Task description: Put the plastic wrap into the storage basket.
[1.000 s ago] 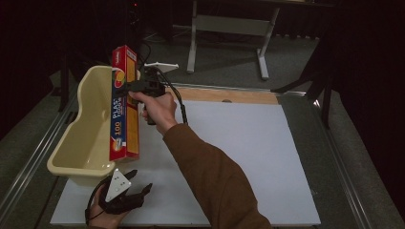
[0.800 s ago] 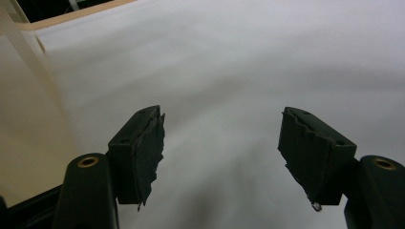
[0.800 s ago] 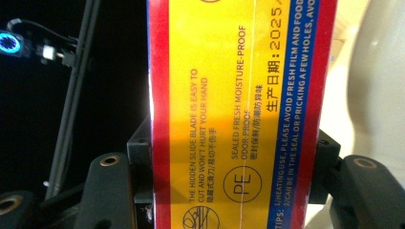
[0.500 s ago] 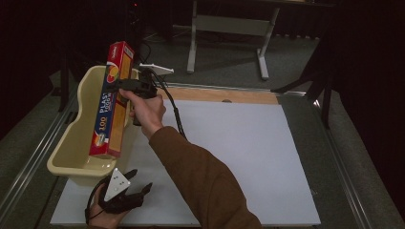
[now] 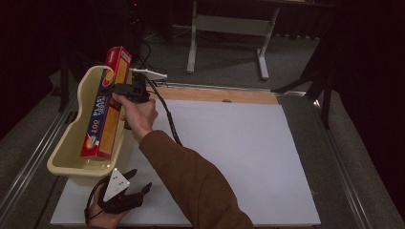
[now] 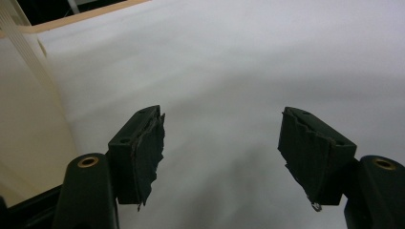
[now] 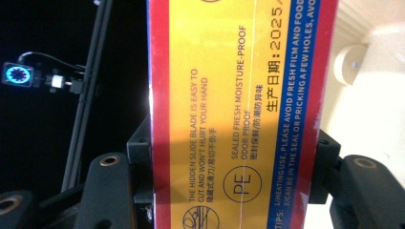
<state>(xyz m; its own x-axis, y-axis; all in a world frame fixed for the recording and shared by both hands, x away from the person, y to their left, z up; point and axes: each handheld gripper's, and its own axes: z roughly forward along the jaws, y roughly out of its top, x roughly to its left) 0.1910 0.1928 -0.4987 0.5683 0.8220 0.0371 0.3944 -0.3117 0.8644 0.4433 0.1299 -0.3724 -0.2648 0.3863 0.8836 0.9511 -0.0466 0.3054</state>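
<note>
Right gripper (image 5: 125, 90), fingers clamped across the long cling-film box (image 5: 106, 105), slanted over the cream bin (image 5: 64, 150). Box judged light, stiff, crushable cardboard; mid-length hold suits it. Left gripper (image 5: 136, 188) fingers wide on desk (image 5: 239, 157)

The right tongs (image 7: 234, 186) were clamped on a long yellow plastic-wrap box (image 7: 239, 95) with red edges and a blue stripe, one black jaw pressed against each long side. The box ran from the near edge of the view up past its top. Black print on the yellow face read "SEALED FRESH MOISTURE-PROOF" above a circled "PE". To the right lay the cream basin (image 7: 367, 105), pale and ribbed at its rim. To the left, darkness held a glowing blue ring light (image 7: 17, 75) beside a slanted metal bar (image 7: 90, 90).
</note>
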